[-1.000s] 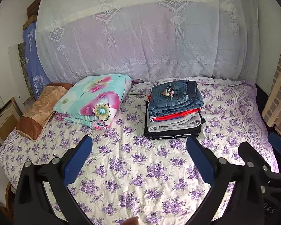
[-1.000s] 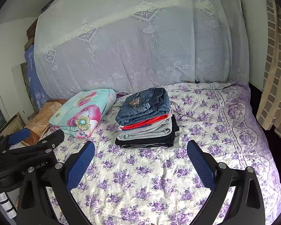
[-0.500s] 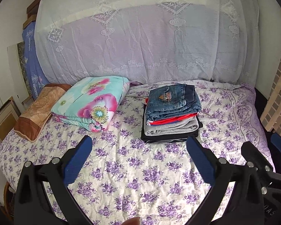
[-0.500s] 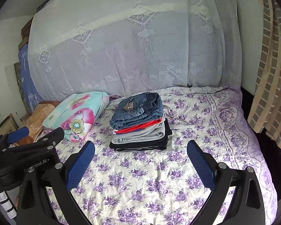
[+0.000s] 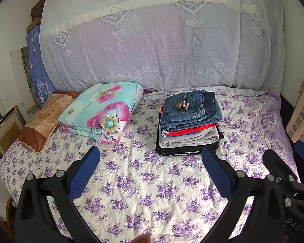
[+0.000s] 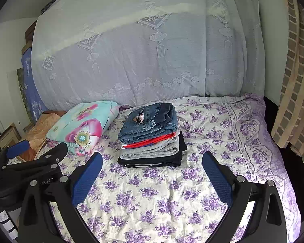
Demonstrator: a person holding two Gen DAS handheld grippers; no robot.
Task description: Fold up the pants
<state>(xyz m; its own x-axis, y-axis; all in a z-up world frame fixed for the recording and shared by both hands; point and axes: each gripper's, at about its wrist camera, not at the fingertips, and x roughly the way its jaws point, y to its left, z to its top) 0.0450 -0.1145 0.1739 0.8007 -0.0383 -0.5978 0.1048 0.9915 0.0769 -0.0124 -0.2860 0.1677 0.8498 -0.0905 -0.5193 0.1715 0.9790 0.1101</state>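
Both grippers lower, nearer folded pants (image 5: 189, 121), fingers (image 5: 84, 171) apart.

The left gripper (image 5: 151, 163) and right gripper (image 6: 152, 167) hovered side by side, level, both pointing forward. Each had its jaws spread wide apart, with nothing held between the blue pads.

Denim jeans (image 5: 189, 108), matt cotton bedsheet (image 5: 143, 184), sheer lace curtain (image 5: 162, 46)

Left wrist view: stack of folded pants (image 5: 189, 123) sits lower in the frame than a second ago. Right wrist view: stack (image 6: 152, 136) shifted left, then back toward centre, bed (image 6: 223, 125) likewise.
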